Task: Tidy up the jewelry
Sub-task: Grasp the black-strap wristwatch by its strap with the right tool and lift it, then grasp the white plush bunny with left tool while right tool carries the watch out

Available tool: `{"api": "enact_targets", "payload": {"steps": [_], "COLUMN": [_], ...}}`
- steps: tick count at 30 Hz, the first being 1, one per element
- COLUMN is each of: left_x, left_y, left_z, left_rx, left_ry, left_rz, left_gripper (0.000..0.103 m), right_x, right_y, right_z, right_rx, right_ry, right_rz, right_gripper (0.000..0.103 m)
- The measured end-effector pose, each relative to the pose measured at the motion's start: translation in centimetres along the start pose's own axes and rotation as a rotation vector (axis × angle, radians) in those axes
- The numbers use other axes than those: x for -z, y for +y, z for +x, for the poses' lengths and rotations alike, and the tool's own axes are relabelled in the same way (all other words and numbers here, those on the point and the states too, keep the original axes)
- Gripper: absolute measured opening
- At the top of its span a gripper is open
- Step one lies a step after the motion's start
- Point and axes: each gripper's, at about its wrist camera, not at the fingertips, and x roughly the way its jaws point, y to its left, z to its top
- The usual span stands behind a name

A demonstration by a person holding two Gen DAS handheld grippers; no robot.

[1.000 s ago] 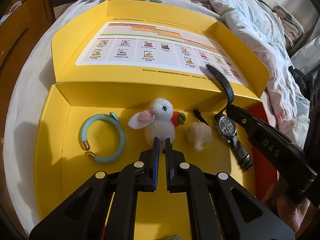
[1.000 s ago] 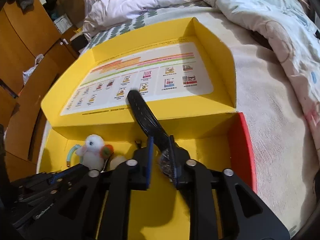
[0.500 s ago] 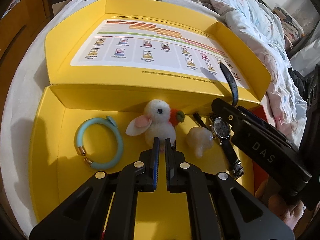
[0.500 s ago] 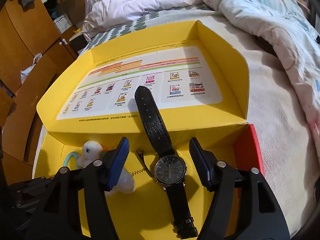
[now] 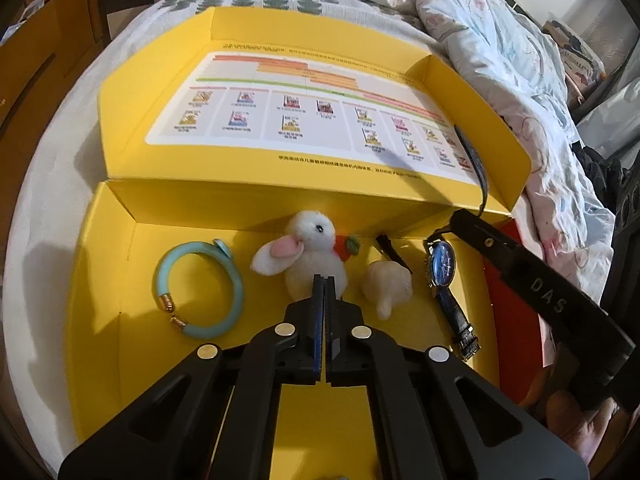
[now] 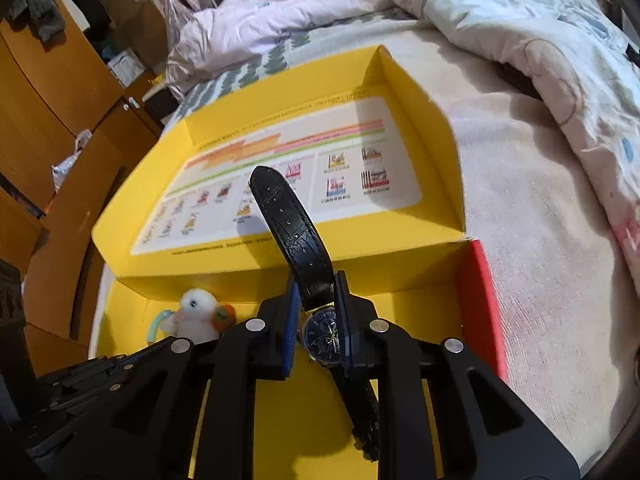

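Two hand-held grippers are over my yellow box (image 5: 100,320) on the bed (image 6: 540,240): my left hand-held gripper (image 5: 324,280) is pressed together on nothing, above the plush rabbit (image 5: 316,256). My right hand-held gripper (image 6: 316,292) has just been closing and now clamps the black watch (image 6: 320,332) by its strap at the box's right edge; a teal bracelet (image 5: 200,292) lies near the left edge.

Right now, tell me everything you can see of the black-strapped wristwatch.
The black leather-strapped wristwatch has a round dark blue dial in a silvery case and a buckle end lying on the yellow cardboard box floor. Its holed strap end sticks up over the lid. The right tool, whose jaws have just been closing, pinches that strap just above the dial.
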Motion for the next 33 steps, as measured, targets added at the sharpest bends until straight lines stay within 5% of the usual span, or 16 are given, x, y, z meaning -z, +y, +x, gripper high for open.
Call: {"api": "enact_targets", "payload": {"steps": [5,7,19,27,30,33], "left_x": [0.1,0.2,0.4,-0.2,0.2,0.4], "left_y": [-0.3,-0.5,-0.8,0.7,0.3,-0.7], "left_z": [-1.9,-2.7,-5.6,-1.0,-0.5,-0.8], "left_rx": [0.011,0.014,-0.006,-0.061,-0.044,-0.07], "left_ry": [-0.026,-0.038,-0.081,0.035,0.044,0.017], "left_rz": [0.002,0.006,0.005,0.001,0.014,0.041], "left_gripper": [0.0,0.0,0.0,0.0,0.007,0.034], "right_x": [-0.4,-0.5,-0.6,-1.0,-1.3,-1.4], "right_y": [-0.1,-0.2,0.6,1.4,1.6,2.0], "right_z": [-2.4,-3.4,-8.6,-12.4,-13.7,-15.0], "right_rx": [-0.004,-0.008,-0.059,-0.112,-0.13,-0.143], "right_ry": [-0.036,-0.051,-0.116,-0.158,-0.183,-0.205], "right_rz": [0.009,0.015,0.026,0.016,0.013,0.002], "right_gripper": [0.016,0.008,0.008,0.007,0.007,0.007]}}
